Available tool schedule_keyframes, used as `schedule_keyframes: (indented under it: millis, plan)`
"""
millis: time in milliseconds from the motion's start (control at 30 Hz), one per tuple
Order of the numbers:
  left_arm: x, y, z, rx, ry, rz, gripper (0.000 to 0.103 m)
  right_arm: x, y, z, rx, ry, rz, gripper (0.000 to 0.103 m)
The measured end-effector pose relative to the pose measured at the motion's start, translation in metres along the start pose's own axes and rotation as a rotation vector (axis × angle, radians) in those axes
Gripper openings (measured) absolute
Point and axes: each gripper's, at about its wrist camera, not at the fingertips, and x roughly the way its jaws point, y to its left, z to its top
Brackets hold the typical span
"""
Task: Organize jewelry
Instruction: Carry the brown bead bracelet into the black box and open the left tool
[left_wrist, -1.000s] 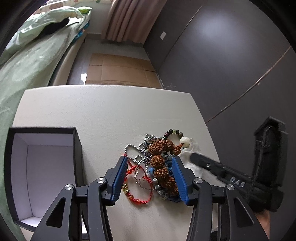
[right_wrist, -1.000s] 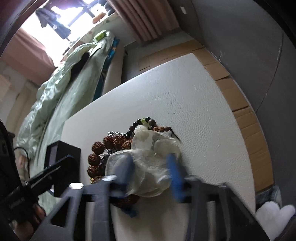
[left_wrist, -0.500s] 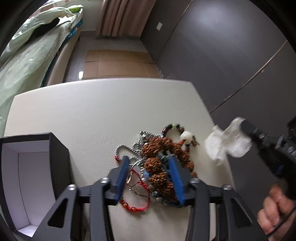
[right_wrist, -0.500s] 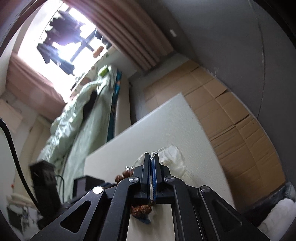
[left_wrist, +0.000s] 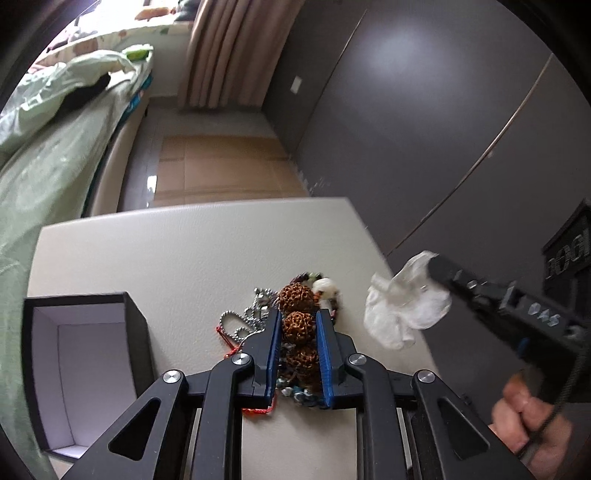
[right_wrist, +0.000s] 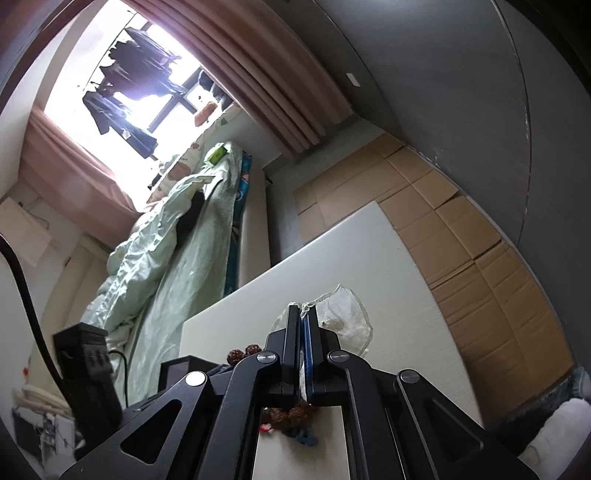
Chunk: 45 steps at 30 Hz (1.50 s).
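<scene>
Nearest in the left wrist view: left gripper (left_wrist: 298, 325), narrowed onto a large brown seed-bead bracelet (left_wrist: 297, 326), blue pads (left_wrist: 274, 343) pressed against the middle bead. Three big knobbly beads countable in a row; the rest of the strand hidden between the fingers. Underneath, a tangled jewelry heap: one silver ball chain (left_wrist: 236, 322), one red cord bracelet (left_wrist: 229, 347), one dark-bead bracelet with a white bead (left_wrist: 325, 287), bluish beads near the fingers hard to make out. All resting on a white, leather-textured table (left_wrist: 177, 266).

To the left, one open black box (left_wrist: 83, 369) with pale lining, standing on the table, lower corner cut off by the frame edge.

To the right, raised off the table beside the heap: right gripper (right_wrist: 303, 314), clamped tight on one sheer white pouch (left_wrist: 406, 306), contents too blurred to tell. Hand (left_wrist: 528, 417) on its grip, partly cut off.

Beyond the table: flattened cardboard (left_wrist: 218, 166) covering the floor, one bed with green bedding (left_wrist: 55, 147) along the left, dark grey wardrobe wall (left_wrist: 424, 110) on the right. Farthest: pink curtains (left_wrist: 229, 51) and a bright window (right_wrist: 110, 74) with dark clothes hanging, overexposed.
</scene>
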Motion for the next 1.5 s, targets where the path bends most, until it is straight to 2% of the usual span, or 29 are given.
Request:
schedule_keyframes:
  millis: [133, 367, 700, 1000, 1267, 1400, 1433, 1467, 1500]
  plan:
    - [-0.026, 0.0, -0.002, -0.015, -0.06, -0.031, 0.019, -0.008, 0.006, -0.006, -0.009, -0.029, 0.017, 0.003]
    - [-0.068, 0.011, -0.008, -0.063, -0.155, -0.042, 0.019, -0.019, 0.019, -0.02, -0.027, -0.059, 0.069, 0.003]
    - [-0.127, 0.035, -0.021, -0.115, -0.278, -0.021, 0.019, -0.018, 0.07, -0.049, -0.105, -0.064, 0.203, 0.003]
    - [-0.158, 0.076, -0.029, -0.187, -0.346, 0.021, 0.019, 0.012, 0.118, -0.073, -0.16, -0.018, 0.311, 0.003]
    - [-0.165, 0.105, -0.029, -0.236, -0.365, 0.053, 0.019, 0.051, 0.145, -0.085, -0.185, 0.057, 0.351, 0.003]
    - [-0.163, 0.112, -0.026, -0.25, -0.361, 0.056, 0.019, 0.074, 0.16, -0.093, -0.216, 0.126, 0.352, 0.004]
    - [-0.162, 0.113, -0.026, -0.249, -0.357, 0.057, 0.019, 0.08, 0.163, -0.094, -0.223, 0.148, 0.342, 0.005]
    - [-0.161, 0.111, -0.026, -0.248, -0.352, 0.057, 0.019, 0.088, 0.165, -0.095, -0.227, 0.182, 0.328, 0.01]
    - [-0.159, 0.111, -0.025, -0.244, -0.343, 0.057, 0.019, 0.091, 0.166, -0.096, -0.225, 0.198, 0.322, 0.028]
